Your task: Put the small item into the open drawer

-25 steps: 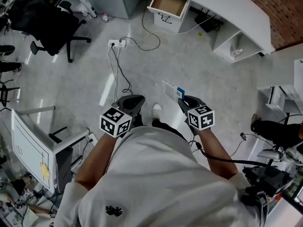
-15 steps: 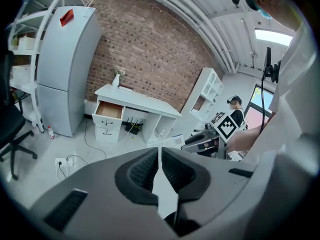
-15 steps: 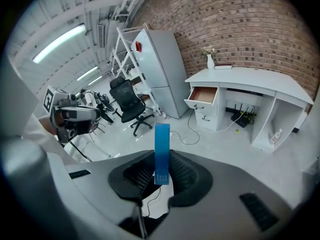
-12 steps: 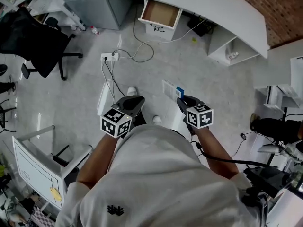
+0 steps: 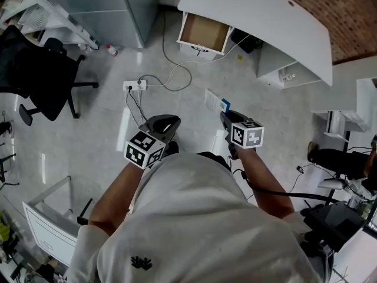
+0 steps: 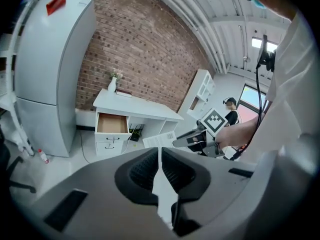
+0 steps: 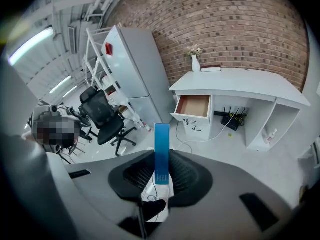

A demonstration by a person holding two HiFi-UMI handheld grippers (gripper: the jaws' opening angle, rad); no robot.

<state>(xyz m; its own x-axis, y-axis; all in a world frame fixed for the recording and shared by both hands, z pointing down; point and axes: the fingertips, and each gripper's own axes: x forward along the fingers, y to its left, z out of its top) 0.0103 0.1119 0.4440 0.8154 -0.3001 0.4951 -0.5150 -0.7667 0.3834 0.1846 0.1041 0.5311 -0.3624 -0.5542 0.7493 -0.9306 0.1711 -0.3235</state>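
Jaws of the right gripper [image 5: 225,118] clamp the blue box [image 7: 162,154]; the left gripper [image 5: 169,122] is closed, empty. Over the last second the open drawer [image 5: 204,33] has drawn nearer, but it is still well ahead across the floor [image 5: 283,114].

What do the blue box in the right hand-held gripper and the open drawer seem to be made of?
Blue box: likely printed cardboard, flat faces, sharp edges, smooth finish. Drawer: white painted or laminated front, matte brown inside, probably wood board.
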